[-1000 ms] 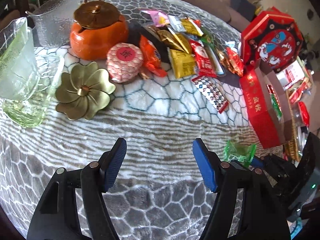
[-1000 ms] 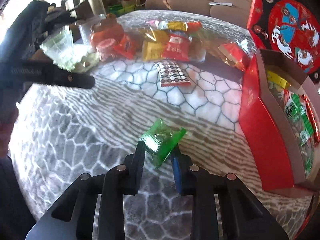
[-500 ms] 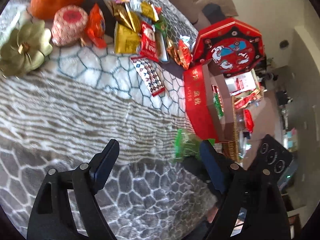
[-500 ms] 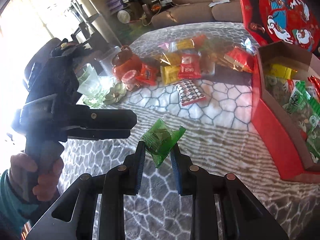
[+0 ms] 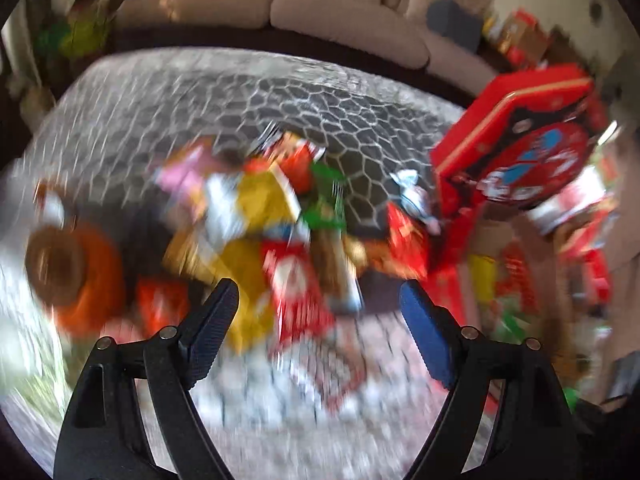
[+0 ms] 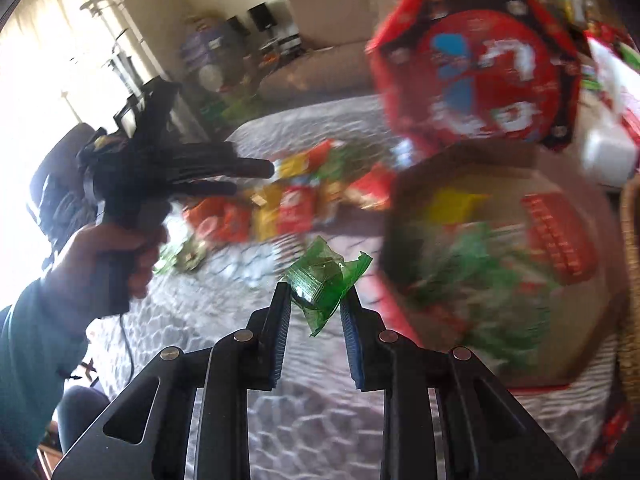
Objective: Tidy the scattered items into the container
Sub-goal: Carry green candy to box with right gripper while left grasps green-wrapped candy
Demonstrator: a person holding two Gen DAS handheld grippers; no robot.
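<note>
A green candy (image 6: 320, 284) in crinkled clear wrapper is pinched between the right gripper's (image 6: 316, 308) pads, lifted off the blanket, just beside the box's near-left wall. The box (image 6: 404, 184) is octagonal, red outside, brown inside, open at the right edge, holding green, yellow and red packets. More snack packets (image 5: 280, 248) lie heaped mid-blanket, blurred.

The right gripper (image 6: 314, 300) pinches a green candy wrapper (image 6: 324, 280) beside the open red box (image 6: 404, 320).
</note>
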